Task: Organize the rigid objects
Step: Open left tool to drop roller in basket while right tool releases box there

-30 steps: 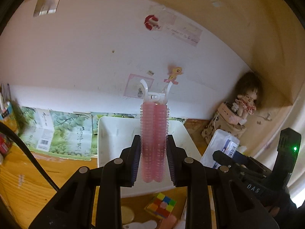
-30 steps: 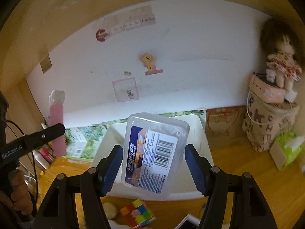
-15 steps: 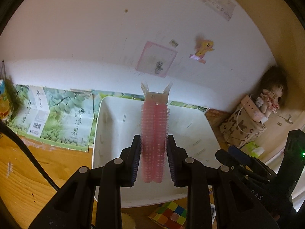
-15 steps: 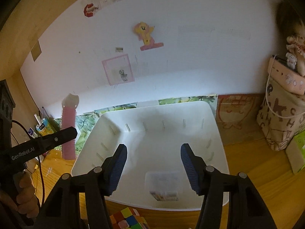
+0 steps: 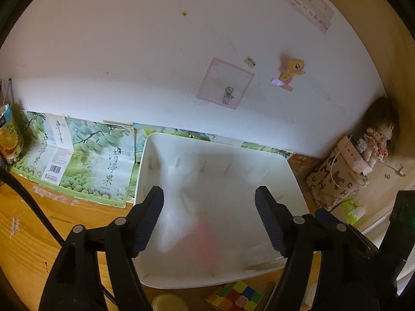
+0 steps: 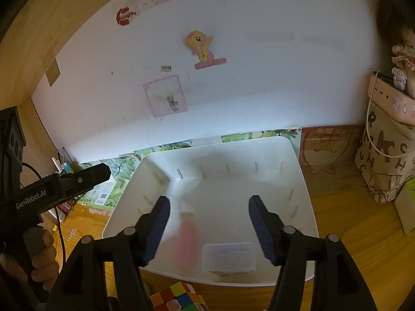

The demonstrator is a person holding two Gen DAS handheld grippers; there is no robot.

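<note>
The left gripper (image 5: 209,220), clamped on the pink hair roller (image 6: 186,241) half a second earlier, stood spread and empty; the roller, blurred, lay inside the white bin (image 6: 301,181) between the right gripper (image 6: 208,229) fingers, also apart, beside the clear box (image 6: 228,256).

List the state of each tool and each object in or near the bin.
Left tool: open, empty, above the bin.
Right tool: open, empty.
Bin: upright on the desk.
Pink roller: blurred, inside the bin.
Clear box: lying in the bin.
Cube: on the desk, outside the bin.
</note>
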